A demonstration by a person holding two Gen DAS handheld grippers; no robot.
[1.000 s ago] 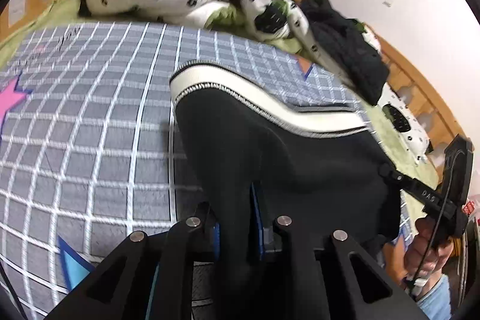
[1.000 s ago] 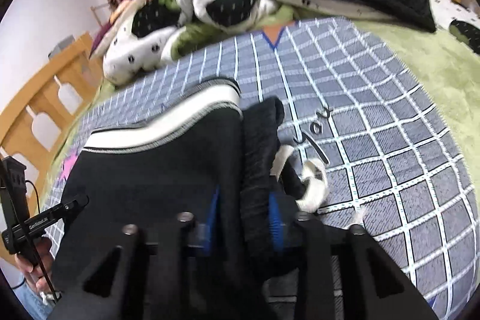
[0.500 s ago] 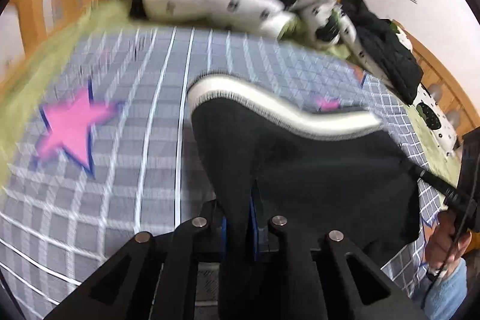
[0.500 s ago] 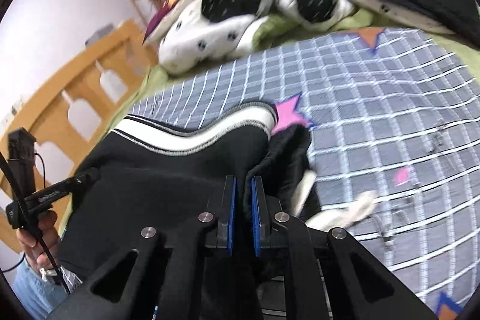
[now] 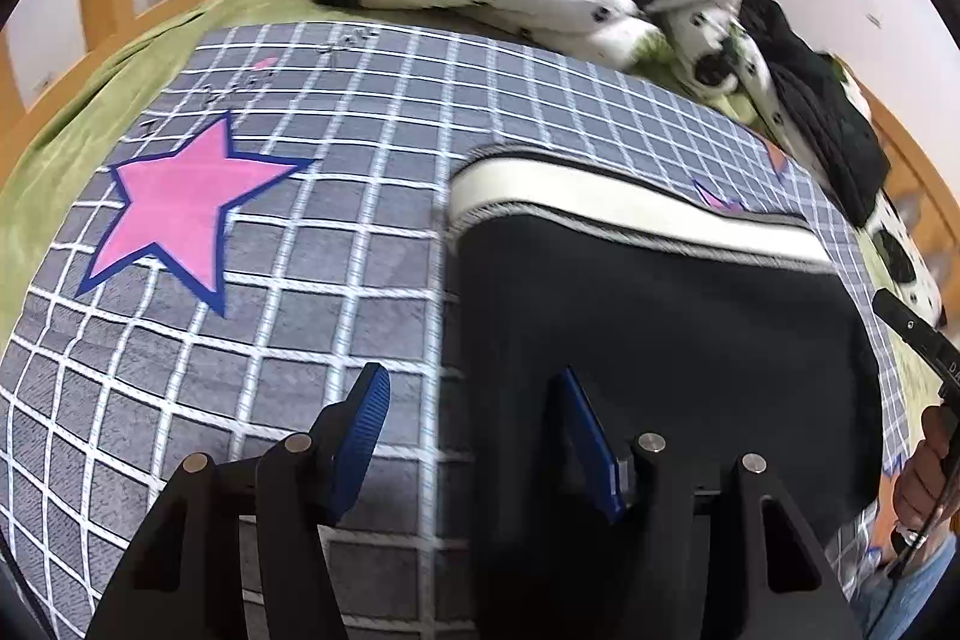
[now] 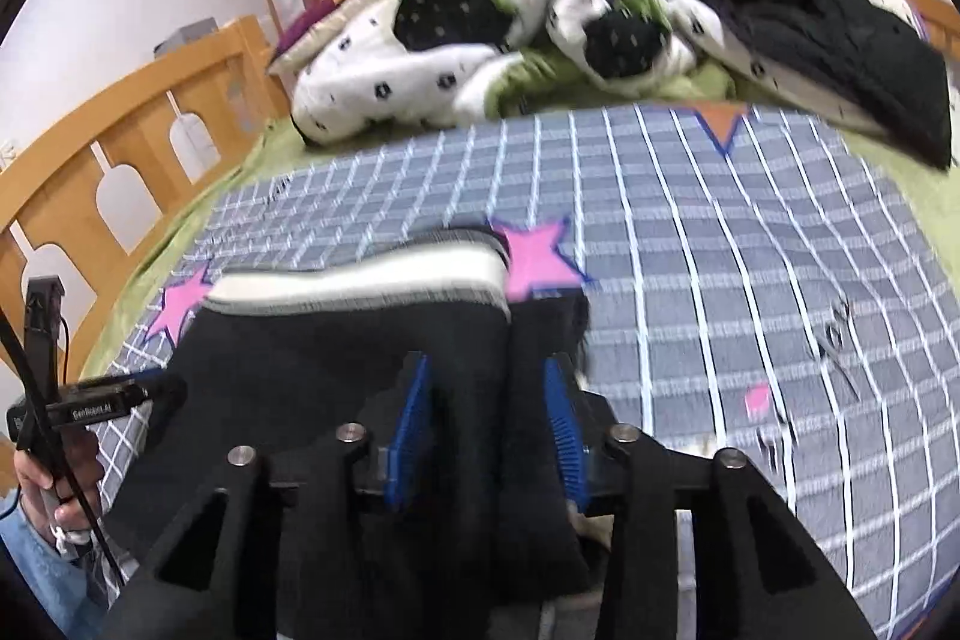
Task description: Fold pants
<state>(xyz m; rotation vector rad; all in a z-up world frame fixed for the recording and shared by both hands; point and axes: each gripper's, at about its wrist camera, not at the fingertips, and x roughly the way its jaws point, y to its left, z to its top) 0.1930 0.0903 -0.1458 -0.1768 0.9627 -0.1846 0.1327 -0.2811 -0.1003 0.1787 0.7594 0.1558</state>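
- Right now the pants [image 5: 648, 340] lie folded on the checked blanket [image 5: 336, 232] on the bed, white waistband [image 5: 600, 208] running left to right across mid-frame, so the long axis is crosswise to both claws.
- Left claw [image 5: 474, 436] is opening, its pads clear of the cloth; the pants' left edge runs up between them.
- Right claw [image 6: 489, 418] is opening too, black fabric between the pads but apparently no longer pressed.
- Only the right view shows the bunched fabric beside the waistband's right end.

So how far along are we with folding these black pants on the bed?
Done: the black pants lie doubled over on the checked blanket, the white waistband across the far edge. In hand: both tongs are opening, the left tongs clear of the cloth, the right tongs loose around a side fold. Left: probably another fold, then smoothing.
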